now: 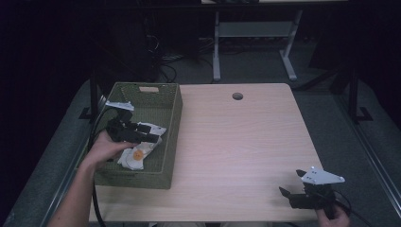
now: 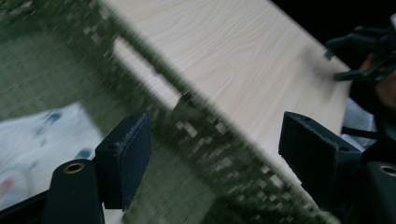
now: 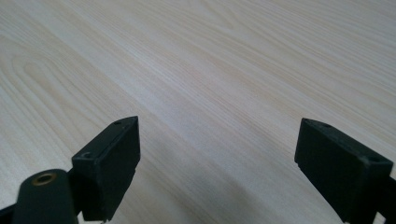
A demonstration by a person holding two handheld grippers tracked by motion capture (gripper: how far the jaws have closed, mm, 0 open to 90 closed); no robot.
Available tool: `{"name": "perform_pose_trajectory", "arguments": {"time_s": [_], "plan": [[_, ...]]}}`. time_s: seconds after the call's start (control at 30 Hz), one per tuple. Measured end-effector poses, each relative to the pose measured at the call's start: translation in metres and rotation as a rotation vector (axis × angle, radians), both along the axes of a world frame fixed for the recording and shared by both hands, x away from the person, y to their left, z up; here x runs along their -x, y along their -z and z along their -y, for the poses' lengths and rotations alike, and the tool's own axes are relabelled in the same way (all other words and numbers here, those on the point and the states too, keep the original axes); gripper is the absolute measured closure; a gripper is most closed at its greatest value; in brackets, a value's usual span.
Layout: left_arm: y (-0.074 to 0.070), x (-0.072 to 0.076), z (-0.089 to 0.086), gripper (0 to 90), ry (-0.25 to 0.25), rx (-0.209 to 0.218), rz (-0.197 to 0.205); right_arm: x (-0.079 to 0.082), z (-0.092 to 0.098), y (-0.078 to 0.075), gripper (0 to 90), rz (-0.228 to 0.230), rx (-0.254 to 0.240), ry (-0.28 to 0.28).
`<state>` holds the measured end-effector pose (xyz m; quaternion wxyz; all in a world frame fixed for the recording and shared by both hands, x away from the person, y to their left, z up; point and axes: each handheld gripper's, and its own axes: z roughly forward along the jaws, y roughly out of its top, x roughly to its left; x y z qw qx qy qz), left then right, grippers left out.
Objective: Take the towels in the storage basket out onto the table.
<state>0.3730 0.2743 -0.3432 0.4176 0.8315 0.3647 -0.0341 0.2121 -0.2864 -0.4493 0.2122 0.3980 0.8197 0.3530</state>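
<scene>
two black jaws of the right gripper rise closest to the lens in the right gripper view, spread wide with nothing between them, and bare pale wood of the table runs out ahead of them. seen from the high view, this right gripper sits low over the table's near right corner, the grey three-cornered plate on top of it, a hand behind it at the bottom edge.

well apart from it, at the table's left side, the left gripper hangs inside a green woven basket, held by the person's left hand. its jaws stand wide open in the left gripper view, gripping nothing; between them runs the blurred basket wall, with the basket floor to the left of that rim and the tabletop to the right of it. crumpled white paper with coloured marks lies on the basket floor beside and below the left jaw; whether the jaw touches it cannot be told. from the high view that paper, with an orange spot on it, lies directly under and just beyond the left gripper's tips. the right gripper also shows far off at the table's edge in the left gripper view.
</scene>
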Motion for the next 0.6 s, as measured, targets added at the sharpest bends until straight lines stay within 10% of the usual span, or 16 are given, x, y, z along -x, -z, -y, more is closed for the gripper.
{"name": "perform_pose_trajectory", "arguments": {"time_s": [0.23,0.6], "plan": [[0.01,-0.007,-0.017,25.9,-0.107,-0.042,-0.071,0.0,-0.001,0.0,13.9,0.001,-0.001,-0.009],[0.029,-0.019,-0.024,27.0,-0.255,-0.238,-0.135,0.0,-0.001,-0.001,13.9,0.003,-0.003,-0.007]]}}
